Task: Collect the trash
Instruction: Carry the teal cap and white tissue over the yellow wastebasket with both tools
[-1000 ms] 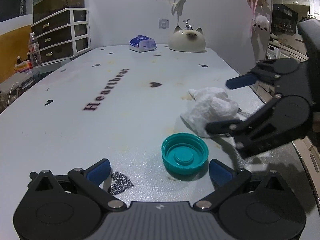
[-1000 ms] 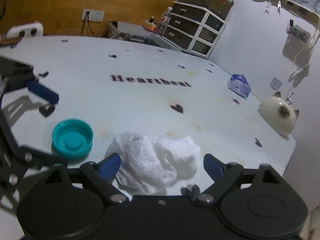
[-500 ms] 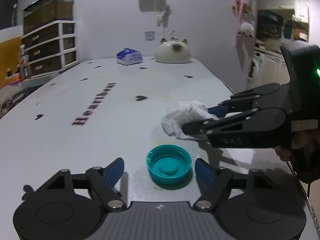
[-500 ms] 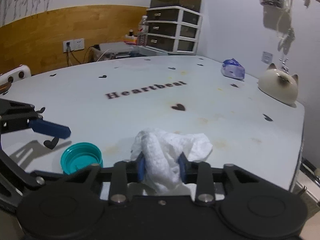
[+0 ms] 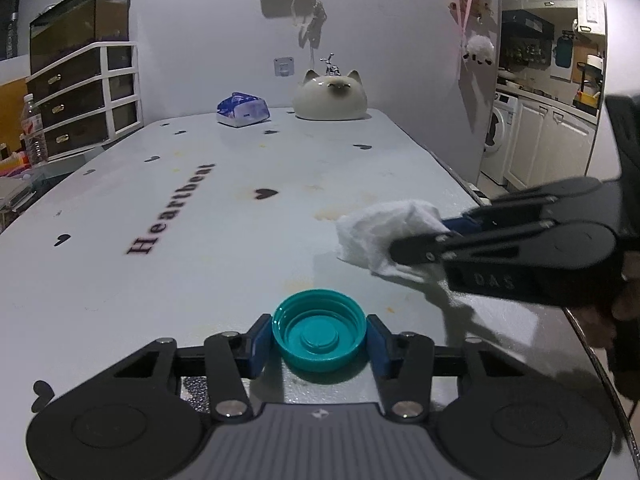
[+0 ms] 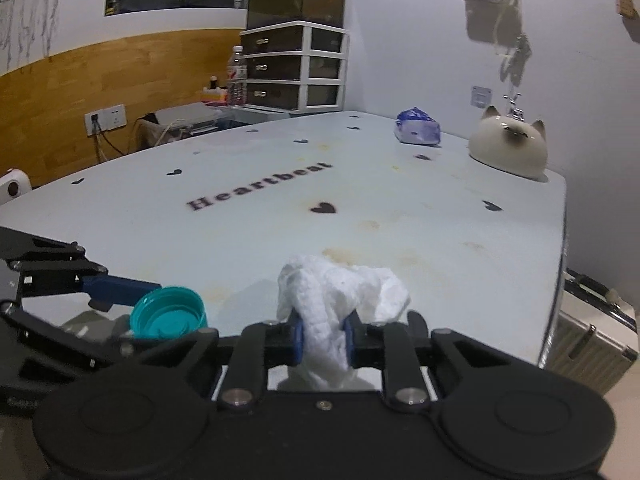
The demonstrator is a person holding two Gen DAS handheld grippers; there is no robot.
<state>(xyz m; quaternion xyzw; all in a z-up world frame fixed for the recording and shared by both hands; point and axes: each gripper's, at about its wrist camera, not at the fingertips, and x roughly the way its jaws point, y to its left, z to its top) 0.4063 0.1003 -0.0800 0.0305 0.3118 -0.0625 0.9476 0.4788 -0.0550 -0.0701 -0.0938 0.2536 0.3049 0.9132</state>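
Observation:
A teal bottle cap (image 5: 319, 330), open side up, sits between the blue pads of my left gripper (image 5: 319, 345), which is shut on it just above the white table (image 5: 224, 240). The cap also shows in the right wrist view (image 6: 168, 317), held by the left gripper's fingers (image 6: 120, 285). My right gripper (image 6: 323, 338) is shut on a crumpled white tissue (image 6: 340, 300) and holds it off the table. In the left wrist view the tissue (image 5: 380, 236) hangs from the right gripper (image 5: 440, 240) at the right.
A cat-shaped ceramic pot (image 5: 330, 96) and a blue tissue pack (image 5: 242, 109) stand at the table's far end. A drawer unit (image 5: 84, 100) and a water bottle (image 5: 34, 128) are off the left side. A suitcase (image 6: 592, 340) stands beyond the right edge.
My left gripper closed on the teal cap and lifted it. My right gripper, which closed on the tissue a moment ago, raised it off the table.

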